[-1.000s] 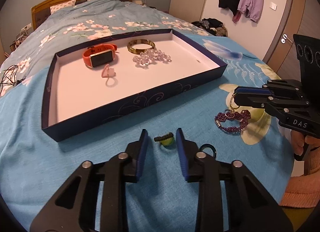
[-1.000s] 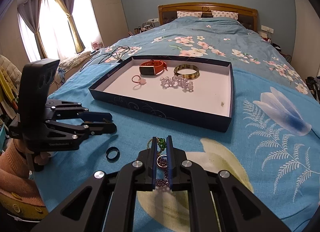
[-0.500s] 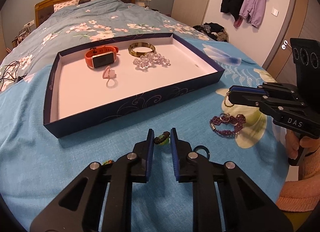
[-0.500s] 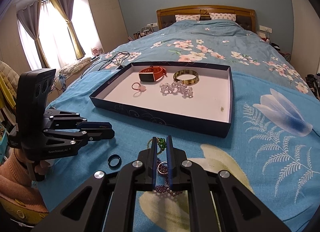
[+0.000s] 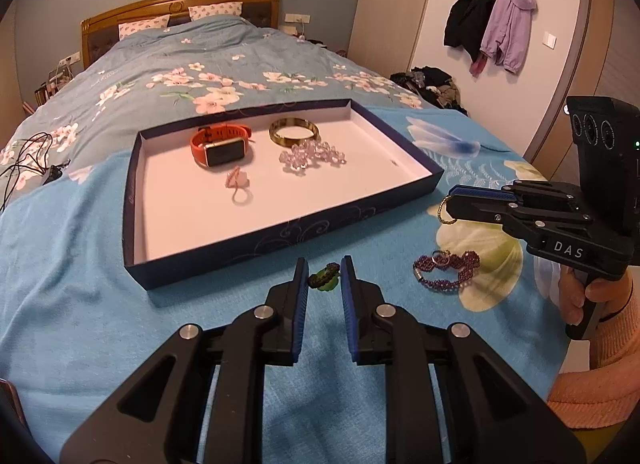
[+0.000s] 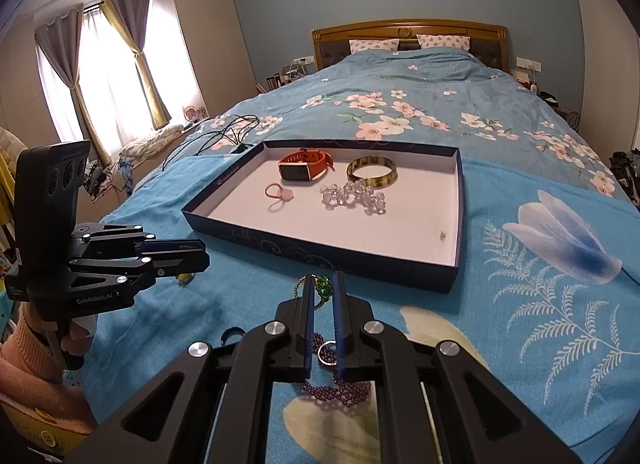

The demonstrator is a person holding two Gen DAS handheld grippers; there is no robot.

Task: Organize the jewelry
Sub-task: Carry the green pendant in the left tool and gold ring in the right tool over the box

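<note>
My left gripper (image 5: 325,264) is shut on a small green ornament (image 5: 325,280), held just off the blue blanket in front of the tray. My right gripper (image 6: 323,280) is shut on a thin gold-and-green bead chain (image 6: 322,292), whose gold loop (image 5: 444,212) hangs from the tip in the left wrist view. A purple beaded bracelet (image 5: 446,270) lies on the blanket below the right gripper. The dark blue tray (image 5: 280,232) holds an orange watch (image 5: 220,145), a gold bangle (image 5: 294,131), a clear crystal bracelet (image 5: 312,155) and a pink ring (image 5: 238,183).
A dark ring (image 6: 232,334) lies on the blanket between the two grippers. Black cables (image 6: 224,135) trail across the bed left of the tray. A person's hand in an orange sleeve (image 5: 600,304) holds the right gripper. Coats hang on the far wall.
The left jaws closed onto the green ornament and lifted it off the blanket. The right gripper kept its grip on the chain and hardly moved.
</note>
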